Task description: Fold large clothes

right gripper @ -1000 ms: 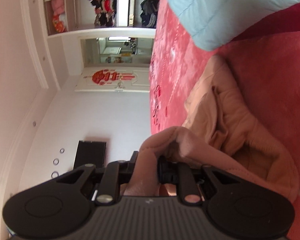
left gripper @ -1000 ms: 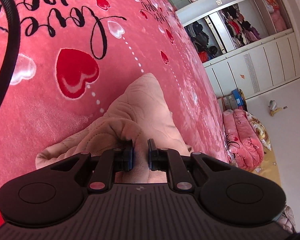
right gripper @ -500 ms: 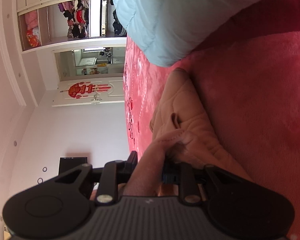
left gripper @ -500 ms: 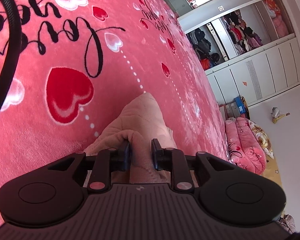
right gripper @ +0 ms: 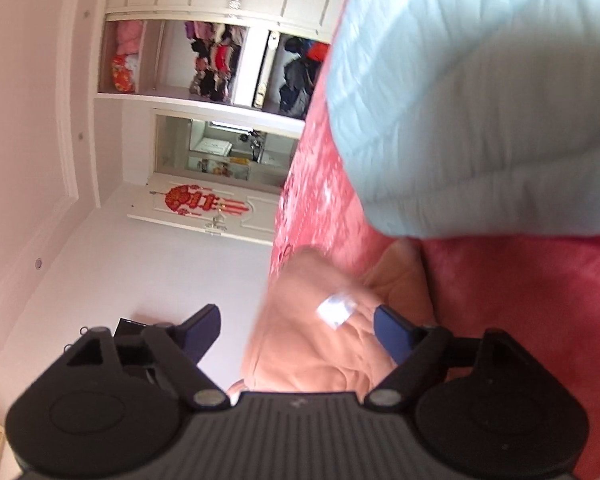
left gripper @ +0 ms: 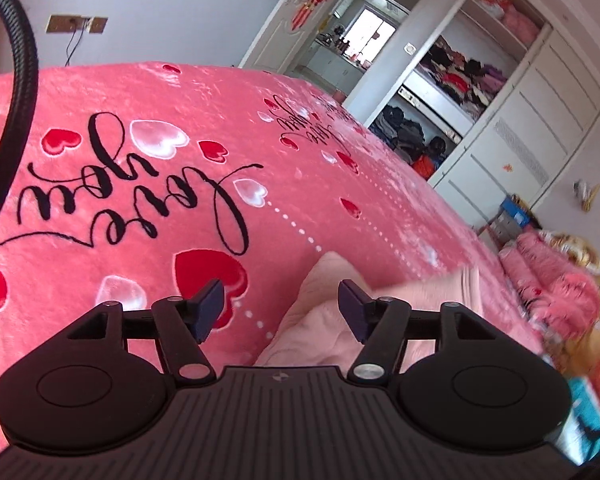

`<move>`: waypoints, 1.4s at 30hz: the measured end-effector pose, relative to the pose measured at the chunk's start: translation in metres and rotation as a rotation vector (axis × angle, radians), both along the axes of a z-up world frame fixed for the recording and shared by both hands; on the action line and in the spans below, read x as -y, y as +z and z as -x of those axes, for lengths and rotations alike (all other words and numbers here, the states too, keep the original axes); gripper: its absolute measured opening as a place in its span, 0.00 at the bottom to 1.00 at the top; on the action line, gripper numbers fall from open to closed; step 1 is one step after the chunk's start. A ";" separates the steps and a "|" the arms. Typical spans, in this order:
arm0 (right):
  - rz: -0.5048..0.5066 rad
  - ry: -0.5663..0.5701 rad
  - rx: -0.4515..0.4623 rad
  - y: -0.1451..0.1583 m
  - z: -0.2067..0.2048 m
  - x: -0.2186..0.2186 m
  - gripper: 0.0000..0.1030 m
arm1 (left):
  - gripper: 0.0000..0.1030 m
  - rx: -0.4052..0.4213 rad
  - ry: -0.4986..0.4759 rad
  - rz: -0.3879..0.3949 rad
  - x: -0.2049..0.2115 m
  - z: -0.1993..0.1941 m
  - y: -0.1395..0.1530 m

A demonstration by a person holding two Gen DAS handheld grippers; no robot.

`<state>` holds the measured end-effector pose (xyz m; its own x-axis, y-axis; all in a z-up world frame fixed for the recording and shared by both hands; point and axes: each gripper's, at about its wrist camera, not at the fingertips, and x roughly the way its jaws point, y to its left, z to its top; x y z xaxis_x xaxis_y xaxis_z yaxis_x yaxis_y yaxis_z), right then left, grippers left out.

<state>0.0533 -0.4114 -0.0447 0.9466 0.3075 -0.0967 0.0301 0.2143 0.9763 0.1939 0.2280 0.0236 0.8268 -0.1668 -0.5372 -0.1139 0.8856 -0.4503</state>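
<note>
Apparently mid-fold — both the left gripper (left gripper: 280,306) and right gripper (right gripper: 298,330) are opening, jaws off the pink garment (left gripper: 320,320), bunched on the near edge of the bed (left gripper: 140,92); more folds prob. left.

Pink blanket (left gripper: 148,92), red-white hearts, black script; peach garment (left gripper: 320,320); light-blue quilt (right gripper: 480,100).

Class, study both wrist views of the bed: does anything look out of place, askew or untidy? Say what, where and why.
Yes. The pale pink garment lies bunched and rumpled on the pink blanket rather than flat. Both tools, left and right, are opening, pads clear of it. On the floor beyond the bed, bedding lies heaped.
</note>
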 end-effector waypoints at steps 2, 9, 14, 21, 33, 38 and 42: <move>0.057 -0.017 -0.001 0.002 0.005 -0.003 0.87 | 0.77 0.005 -0.050 -0.103 0.016 0.010 -0.006; 0.493 0.077 -0.121 0.011 -0.008 -0.052 0.87 | 0.87 0.085 -0.232 -0.469 0.081 0.010 -0.024; 0.692 0.150 -0.163 0.004 -0.019 -0.083 0.87 | 0.91 0.105 -0.242 -0.624 0.099 -0.004 -0.039; 0.802 0.187 -0.211 -0.011 -0.036 -0.108 0.87 | 0.97 0.087 -0.145 -0.625 0.097 -0.028 -0.049; 0.851 0.153 -0.204 -0.014 -0.038 -0.109 0.95 | 1.00 -0.001 0.077 -0.561 0.107 -0.086 -0.071; 0.920 0.103 -0.166 -0.001 -0.038 -0.114 0.94 | 1.00 0.080 0.099 -0.611 0.122 -0.071 -0.054; 1.018 0.043 -0.112 0.012 -0.037 -0.126 0.94 | 0.99 0.200 0.081 -0.594 0.134 -0.034 -0.035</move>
<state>0.0898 -0.2856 -0.0327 0.9063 0.0633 -0.4179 0.0828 0.9429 0.3225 0.2282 0.0942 -0.0110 0.9185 0.1797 -0.3523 -0.1555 0.9832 0.0959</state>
